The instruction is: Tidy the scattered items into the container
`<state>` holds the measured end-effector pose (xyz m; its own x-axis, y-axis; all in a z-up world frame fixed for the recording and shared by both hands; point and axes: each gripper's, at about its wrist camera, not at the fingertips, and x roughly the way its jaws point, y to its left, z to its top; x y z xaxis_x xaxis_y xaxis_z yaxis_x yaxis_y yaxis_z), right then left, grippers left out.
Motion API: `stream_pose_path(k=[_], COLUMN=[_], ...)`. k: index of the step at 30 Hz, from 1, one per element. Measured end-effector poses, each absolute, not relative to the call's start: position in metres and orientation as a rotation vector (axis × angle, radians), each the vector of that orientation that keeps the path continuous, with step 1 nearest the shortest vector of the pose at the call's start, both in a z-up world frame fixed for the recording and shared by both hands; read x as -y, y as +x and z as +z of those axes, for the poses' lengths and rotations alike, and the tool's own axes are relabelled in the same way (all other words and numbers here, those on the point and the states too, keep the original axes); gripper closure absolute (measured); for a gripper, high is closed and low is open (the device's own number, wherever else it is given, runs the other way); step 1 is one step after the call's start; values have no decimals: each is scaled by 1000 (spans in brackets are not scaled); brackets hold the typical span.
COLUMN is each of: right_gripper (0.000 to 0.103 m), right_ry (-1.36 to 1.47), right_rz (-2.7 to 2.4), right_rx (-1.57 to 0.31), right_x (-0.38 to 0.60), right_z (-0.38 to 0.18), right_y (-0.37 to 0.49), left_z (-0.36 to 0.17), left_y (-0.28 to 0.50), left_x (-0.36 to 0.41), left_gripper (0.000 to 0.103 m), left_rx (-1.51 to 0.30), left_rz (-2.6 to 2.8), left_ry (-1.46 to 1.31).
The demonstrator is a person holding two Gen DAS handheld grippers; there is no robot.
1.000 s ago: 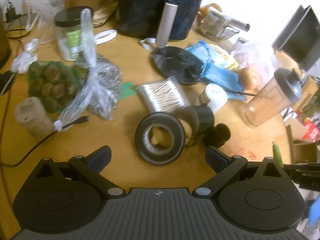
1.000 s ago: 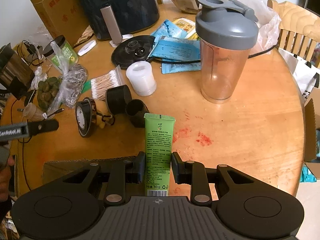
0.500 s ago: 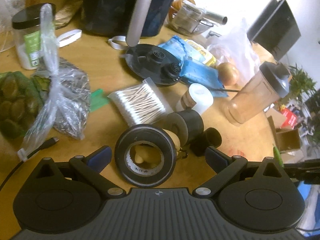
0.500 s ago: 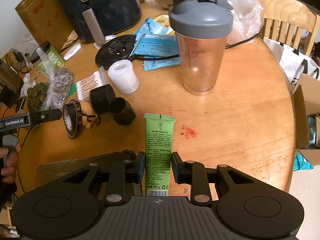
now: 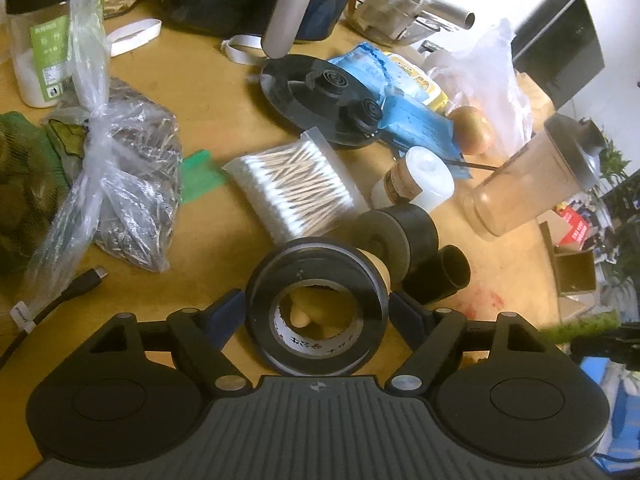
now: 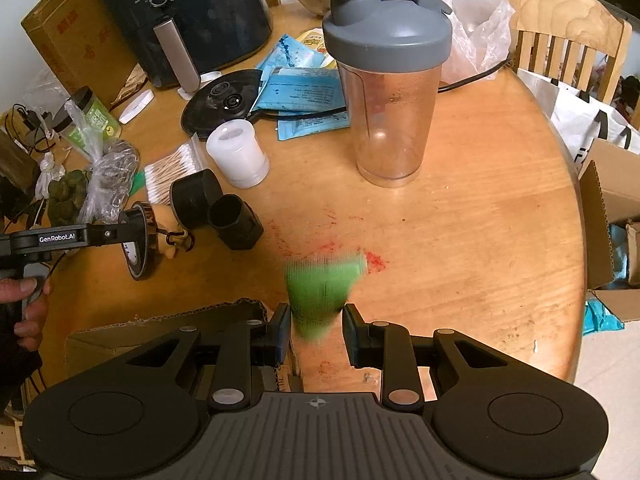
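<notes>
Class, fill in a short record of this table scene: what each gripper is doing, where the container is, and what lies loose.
Left gripper: jaws closing on the tape roll, pads at its sides
Right gripper: jaws closing, blurred green tube between them; grip unclear
Container: cardboard box, by the right gripper
Loose on table: cotton swabs, white jar
</notes>
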<state>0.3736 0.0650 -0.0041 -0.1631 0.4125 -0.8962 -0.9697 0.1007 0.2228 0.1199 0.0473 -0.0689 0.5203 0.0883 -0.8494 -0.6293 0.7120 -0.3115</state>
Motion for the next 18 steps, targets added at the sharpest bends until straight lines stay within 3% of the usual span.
stream_pose_path(k=[5, 18], right_gripper=[85, 84], right_ry=[-688, -674], right_rz=[1409, 1387], right_rx=[-1105, -1111], right_x=[-65, -60], right_z=[-4, -6], right_y=[376, 380], left_z=[-73, -72], left_y=[122, 121], left_x=[-48, -45], left_gripper=[30, 31], left_rx=[-945, -936], left_rz=[468, 510], left_ry=[-660, -659])
